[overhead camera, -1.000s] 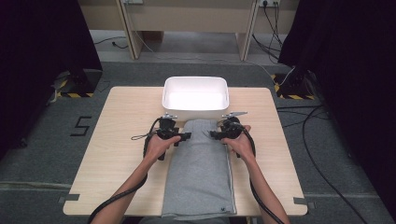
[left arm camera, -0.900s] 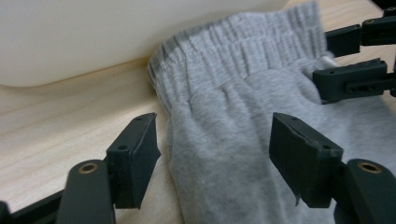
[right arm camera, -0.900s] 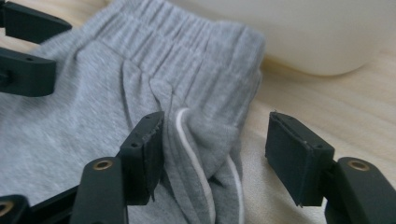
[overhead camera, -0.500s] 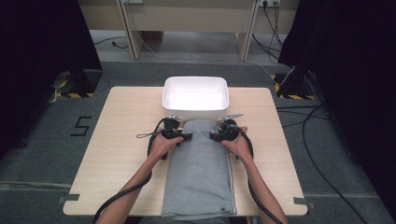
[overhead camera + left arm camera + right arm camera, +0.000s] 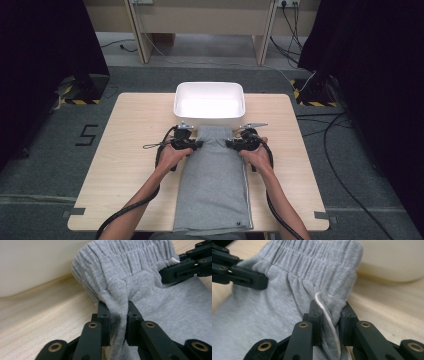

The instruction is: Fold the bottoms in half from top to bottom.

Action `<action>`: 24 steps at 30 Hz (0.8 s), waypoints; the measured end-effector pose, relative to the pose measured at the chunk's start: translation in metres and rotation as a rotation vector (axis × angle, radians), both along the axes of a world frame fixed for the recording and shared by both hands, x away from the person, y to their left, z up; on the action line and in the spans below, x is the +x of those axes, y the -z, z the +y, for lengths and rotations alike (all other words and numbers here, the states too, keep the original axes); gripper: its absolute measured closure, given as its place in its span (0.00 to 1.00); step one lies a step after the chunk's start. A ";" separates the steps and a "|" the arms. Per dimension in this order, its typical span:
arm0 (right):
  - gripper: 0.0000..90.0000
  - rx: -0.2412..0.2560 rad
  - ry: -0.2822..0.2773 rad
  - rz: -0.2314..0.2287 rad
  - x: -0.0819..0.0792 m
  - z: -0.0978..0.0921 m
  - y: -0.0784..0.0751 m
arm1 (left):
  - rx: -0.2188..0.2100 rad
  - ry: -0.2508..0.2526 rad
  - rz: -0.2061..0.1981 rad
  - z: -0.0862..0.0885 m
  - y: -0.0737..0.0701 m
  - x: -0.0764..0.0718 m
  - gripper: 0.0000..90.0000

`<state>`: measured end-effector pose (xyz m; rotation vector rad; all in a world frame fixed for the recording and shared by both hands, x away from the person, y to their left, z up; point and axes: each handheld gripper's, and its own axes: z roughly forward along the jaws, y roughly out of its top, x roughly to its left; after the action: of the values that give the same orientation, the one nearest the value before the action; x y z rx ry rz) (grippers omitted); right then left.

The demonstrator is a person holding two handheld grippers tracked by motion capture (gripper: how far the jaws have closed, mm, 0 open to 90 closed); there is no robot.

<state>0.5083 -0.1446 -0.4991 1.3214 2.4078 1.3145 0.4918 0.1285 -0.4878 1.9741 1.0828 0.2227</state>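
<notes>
We see the folded grey sweatpants lying lengthwise down the wooden table, gathered elastic waistband just before the white tub, with our left gripper and right gripper each clamped on a bunched waist corner.

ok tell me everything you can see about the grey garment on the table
The grey garment looks like soft jersey knit, folded into a long narrow strip lying flat on the wooden table. Its gathered elastic waistband end lies close to the white tub; whether they touch is unclear. A white cord shows at the right edge. The left tool and right tool each pinch a bunched fold near the waistband. A small dark mark sits near the near corner.
</notes>
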 end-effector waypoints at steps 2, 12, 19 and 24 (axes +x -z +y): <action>0.85 0.011 -0.006 -0.018 -0.003 0.000 -0.007 | -0.005 0.008 -0.017 0.001 -0.007 -0.003 0.88; 0.85 0.025 -0.039 -0.153 -0.014 0.003 -0.052 | -0.036 0.003 -0.100 0.010 -0.044 -0.007 0.87; 0.85 0.001 -0.051 -0.214 -0.004 0.011 -0.084 | -0.036 -0.009 -0.165 0.016 -0.074 -0.002 0.85; 0.85 -0.002 -0.059 -0.270 -0.006 0.015 -0.103 | -0.039 -0.006 -0.228 0.020 -0.092 -0.008 0.85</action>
<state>0.5021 -0.1294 -0.3957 1.0048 2.2773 1.4029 0.4836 0.1484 -0.3961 1.8594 0.9387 0.4162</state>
